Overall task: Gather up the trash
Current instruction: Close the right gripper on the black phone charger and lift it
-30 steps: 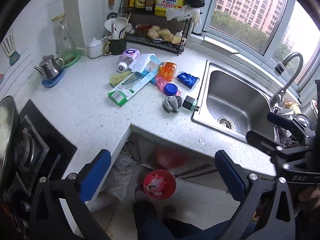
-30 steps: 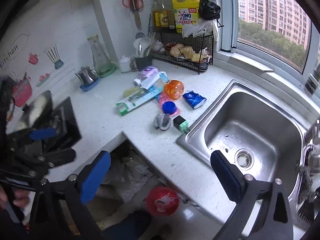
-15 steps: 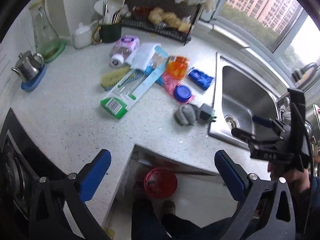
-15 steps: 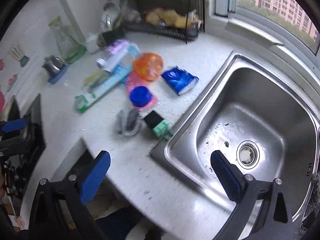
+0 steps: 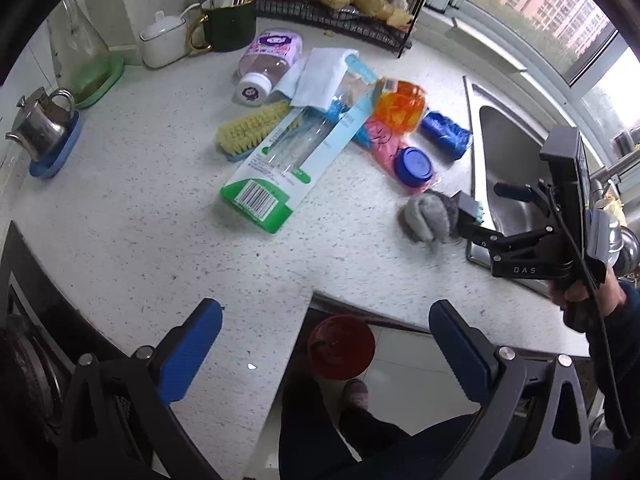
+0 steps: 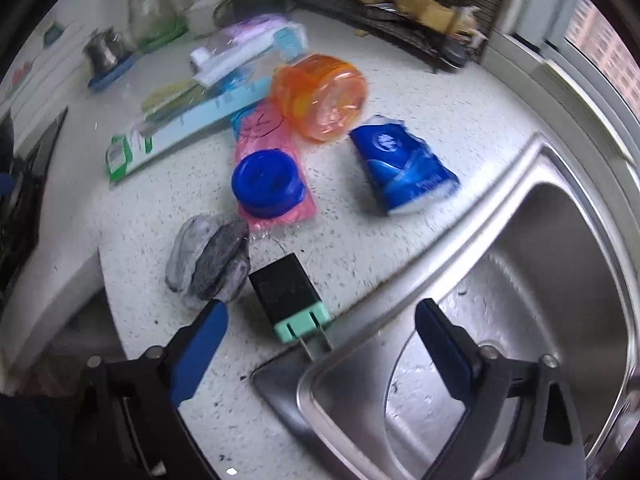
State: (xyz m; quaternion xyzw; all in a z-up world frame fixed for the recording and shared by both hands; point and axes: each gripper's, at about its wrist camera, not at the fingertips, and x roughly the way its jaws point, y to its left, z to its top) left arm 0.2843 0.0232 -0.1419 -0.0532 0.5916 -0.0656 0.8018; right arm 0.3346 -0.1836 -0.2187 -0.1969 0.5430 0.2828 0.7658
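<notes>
Trash lies on the white counter: a grey crumpled wad [image 6: 208, 264], a blue lid [image 6: 266, 184] on a pink wrapper, an orange plastic tub [image 6: 320, 96], a blue packet [image 6: 404, 172] and a long green-and-blue package [image 5: 288, 160]. A black charger with a green plug end [image 6: 288, 292] rests at the sink's corner. My right gripper [image 6: 320, 316] hangs low over it, jaws closing, the charger between them with its pads clear of it. My left gripper [image 5: 326, 312] is open and holds nothing, above the counter's inner corner. A red bin [image 5: 340, 346] stands on the floor below.
The steel sink [image 6: 520, 280] fills the right side. At the back stand a wire rack [image 5: 352, 20], a dark mug [image 5: 228, 28], a white pot [image 5: 164, 42] and a small kettle [image 5: 40, 128]. A scrub brush [image 5: 252, 128] and a bottle [image 5: 268, 60] lie among the litter. The stove edge [image 5: 24, 300] is at left.
Both grippers came down and closer to the counter. The right one moved from above the sink to the charger and its jaws narrowed slightly. The left jaws stayed wide.
</notes>
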